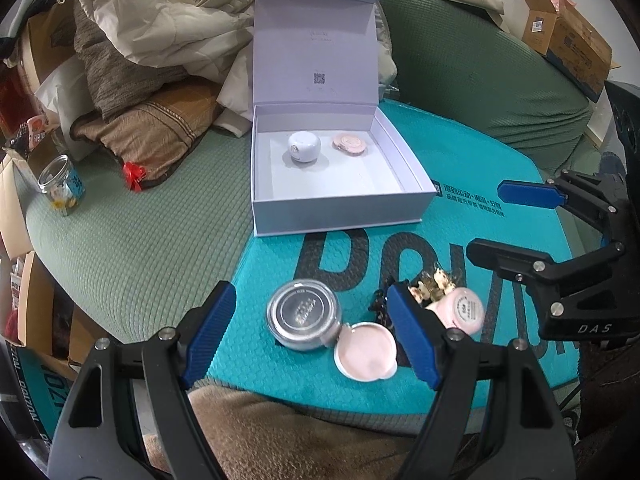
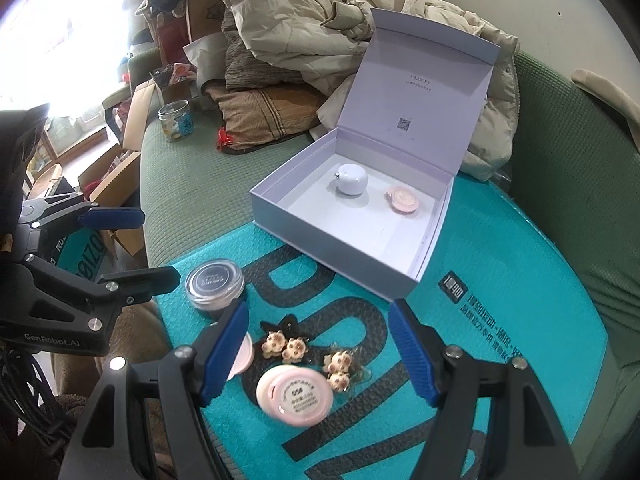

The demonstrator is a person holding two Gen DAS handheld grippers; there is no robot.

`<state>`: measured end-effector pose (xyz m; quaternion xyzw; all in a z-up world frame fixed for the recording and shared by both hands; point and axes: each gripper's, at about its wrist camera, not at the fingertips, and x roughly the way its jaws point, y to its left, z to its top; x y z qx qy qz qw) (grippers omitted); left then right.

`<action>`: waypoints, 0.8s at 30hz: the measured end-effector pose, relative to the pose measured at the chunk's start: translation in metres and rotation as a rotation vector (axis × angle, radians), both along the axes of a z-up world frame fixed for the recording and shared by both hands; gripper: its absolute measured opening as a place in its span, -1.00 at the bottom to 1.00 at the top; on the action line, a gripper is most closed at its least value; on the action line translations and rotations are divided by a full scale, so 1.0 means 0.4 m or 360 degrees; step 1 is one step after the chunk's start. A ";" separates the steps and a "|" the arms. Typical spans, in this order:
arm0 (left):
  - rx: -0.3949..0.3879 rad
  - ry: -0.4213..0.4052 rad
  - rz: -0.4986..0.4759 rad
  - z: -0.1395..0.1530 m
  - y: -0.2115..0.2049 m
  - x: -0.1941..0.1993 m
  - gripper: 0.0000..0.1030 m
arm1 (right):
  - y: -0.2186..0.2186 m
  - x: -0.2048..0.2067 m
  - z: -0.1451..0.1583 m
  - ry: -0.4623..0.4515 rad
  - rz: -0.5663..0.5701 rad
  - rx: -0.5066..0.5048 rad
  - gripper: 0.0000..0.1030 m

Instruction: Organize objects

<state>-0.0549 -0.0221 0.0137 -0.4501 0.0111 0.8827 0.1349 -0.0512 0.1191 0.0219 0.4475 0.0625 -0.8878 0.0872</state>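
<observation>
Silver compact (image 1: 304, 318), lid flipped open, lies on teal mat (image 1: 256, 360) btwn your left gripper (image 1: 314, 334) fingers, untouched; jaws wide. Pink jar (image 2: 295, 396) sits btwn right gripper (image 2: 320, 354) fingers, also wide, empty. White box (image 2: 344, 252) farther back.

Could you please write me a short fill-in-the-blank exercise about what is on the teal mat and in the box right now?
1. The white box on the teal mat has its lid ____.
2. Inside the box lie a white pod and a ____ compact.
3. Neither the left gripper nor the right gripper holds ____.

Missing words: open; pink; anything
</observation>
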 end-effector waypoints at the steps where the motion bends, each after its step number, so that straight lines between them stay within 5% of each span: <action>1: 0.0002 -0.0001 0.0001 -0.003 0.003 0.008 0.50 | 0.000 0.006 -0.001 0.0004 0.0002 -0.0003 0.42; 24: 0.0044 -0.0070 0.0084 -0.065 0.023 0.120 0.50 | 0.042 0.121 -0.064 -0.0030 -0.0048 -0.0156 0.42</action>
